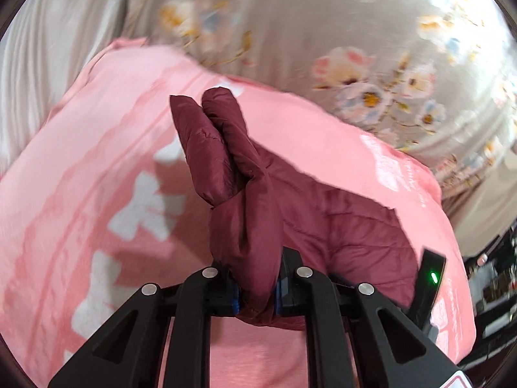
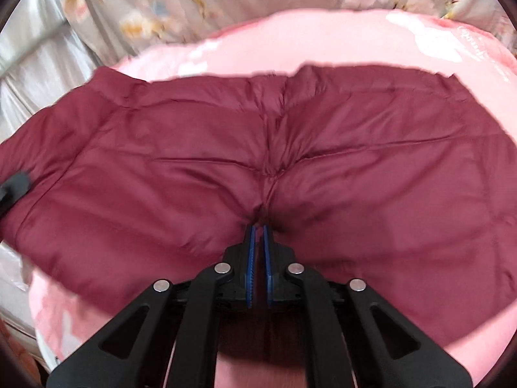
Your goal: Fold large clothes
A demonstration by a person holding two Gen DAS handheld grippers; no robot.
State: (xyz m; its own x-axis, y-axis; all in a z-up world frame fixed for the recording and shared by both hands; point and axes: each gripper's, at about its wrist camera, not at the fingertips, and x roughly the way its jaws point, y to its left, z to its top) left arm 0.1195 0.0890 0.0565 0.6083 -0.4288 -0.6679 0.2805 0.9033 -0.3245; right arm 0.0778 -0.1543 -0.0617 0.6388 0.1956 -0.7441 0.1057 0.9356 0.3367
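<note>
A maroon quilted padded garment (image 2: pixel 226 161) is stretched out above a pink blanket (image 2: pixel 323 45). My right gripper (image 2: pixel 258 226) is shut on a pinch of its near edge at the centre seam. In the left wrist view my left gripper (image 1: pixel 257 294) is shut on a bunched fold of the same garment (image 1: pixel 245 194), which sticks up past the blue pads (image 1: pixel 280 294) and trails off to the right. The left gripper's black body (image 2: pixel 14 187) shows at the far left edge of the right wrist view, at the garment's end.
The pink blanket (image 1: pixel 80 177) with white shapes covers the bed. Behind it lies grey floral bedding (image 1: pixel 355 32) and a pale satin sheet (image 1: pixel 38 48). The bed edge and dark clutter (image 1: pixel 491 284) are at the right.
</note>
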